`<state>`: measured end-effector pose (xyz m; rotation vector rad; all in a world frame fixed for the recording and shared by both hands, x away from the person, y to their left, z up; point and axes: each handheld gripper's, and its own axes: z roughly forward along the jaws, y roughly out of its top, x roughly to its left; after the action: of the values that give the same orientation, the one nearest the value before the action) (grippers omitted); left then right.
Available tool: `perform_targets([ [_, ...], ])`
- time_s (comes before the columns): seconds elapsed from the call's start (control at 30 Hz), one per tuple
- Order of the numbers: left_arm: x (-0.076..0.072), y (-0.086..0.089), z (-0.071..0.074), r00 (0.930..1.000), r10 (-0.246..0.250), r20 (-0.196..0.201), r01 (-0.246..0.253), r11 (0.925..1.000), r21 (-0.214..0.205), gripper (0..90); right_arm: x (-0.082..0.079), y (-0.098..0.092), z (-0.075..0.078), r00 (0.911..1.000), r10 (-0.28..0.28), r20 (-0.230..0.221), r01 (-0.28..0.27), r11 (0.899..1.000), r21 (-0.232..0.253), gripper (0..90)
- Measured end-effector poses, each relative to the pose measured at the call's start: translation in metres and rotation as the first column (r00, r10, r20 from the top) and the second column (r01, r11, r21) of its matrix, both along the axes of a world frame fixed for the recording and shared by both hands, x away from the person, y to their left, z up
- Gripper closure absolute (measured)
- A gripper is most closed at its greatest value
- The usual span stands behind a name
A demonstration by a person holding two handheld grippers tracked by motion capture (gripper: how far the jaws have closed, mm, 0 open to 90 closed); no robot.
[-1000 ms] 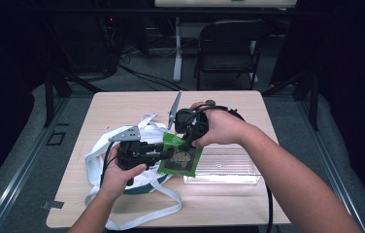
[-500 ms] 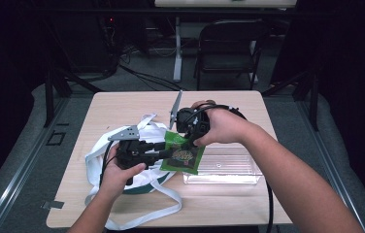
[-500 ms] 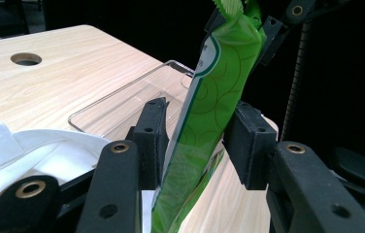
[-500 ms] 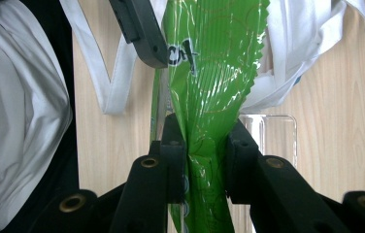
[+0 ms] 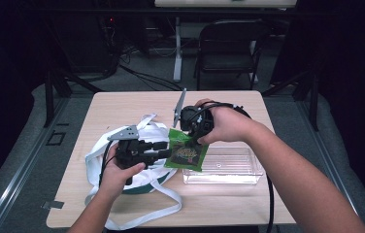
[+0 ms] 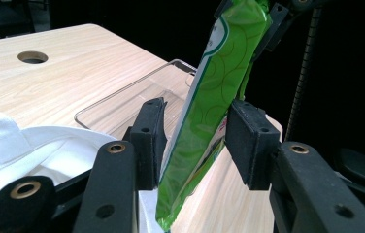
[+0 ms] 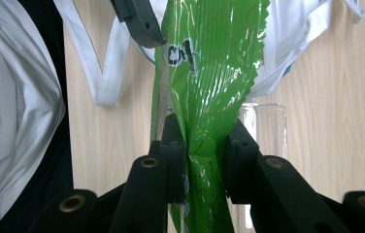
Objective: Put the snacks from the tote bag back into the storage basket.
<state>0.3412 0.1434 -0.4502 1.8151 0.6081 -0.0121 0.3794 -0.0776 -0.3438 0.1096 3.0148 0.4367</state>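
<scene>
Pinching a glossy green plastic snack packet [image 5: 186,153] at its upper edge, the right gripper [image 5: 189,136] sits mid-frame in the high view with jaws clamped tight on the crinkled film; right gripper view confirms both black pads squeezing the packet [image 7: 205,97] at bottom centre. Left gripper [image 5: 167,153] comes in from left of centre, level, jaws parted and just been opening; in the left gripper view the packet [image 6: 205,111] hangs between the two pads, clear gap on the right pad side, the left pad right by the film, contact there can't be told. Packet hangs over the left end of a clear rectangular plastic container [image 5: 239,167], which rests on a light wooden table [image 5: 132,104] at centre-right. White fabric tote bag with long straps [image 5: 151,133] lies crumpled on the table at lower left, under the left gripper. Round hole in the tabletop [image 6: 32,57] shows upper left in the left gripper view. Black folding chair [image 5: 229,48] stands beyond the table at top centre.
</scene>
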Motion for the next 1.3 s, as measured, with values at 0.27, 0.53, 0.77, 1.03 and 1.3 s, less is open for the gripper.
perform_targets([
  [0.27,0.001,0.003,0.0,0.9999,0.014,-0.002,-0.014,0.9999,0.002,58.6,0.001,-0.007,0.006,0.9997,-0.012,0.021,0.013,1.0,-0.017,74.1],
  [0.53,0.002,0.008,-0.003,0.9987,0.052,-0.001,-0.052,0.9985,0.016,58.5,0.004,-0.014,0.01,0.9989,-0.023,0.042,0.024,0.999,-0.027,74.1],
  [0.77,0.004,0.016,-0.005,0.9948,0.102,-0.002,-0.102,0.9943,0.031,58.2,0.008,-0.021,0.012,0.9978,-0.034,0.057,0.036,0.999,-0.031,74.0],
  [1.03,0.006,0.025,-0.007,0.9842,0.175,0.024,-0.177,0.982,0.067,58.2,0.012,-0.03,0.013,0.9958,-0.05,0.076,0.053,0.998,-0.036,73.8],
  [1.3,0.007,0.031,-0.01,0.973,0.228,0.035,-0.23,0.9691,0.088,56.8,0.018,-0.038,0.015,0.9935,-0.062,0.096,0.067,0.996,-0.052,73.8],
])
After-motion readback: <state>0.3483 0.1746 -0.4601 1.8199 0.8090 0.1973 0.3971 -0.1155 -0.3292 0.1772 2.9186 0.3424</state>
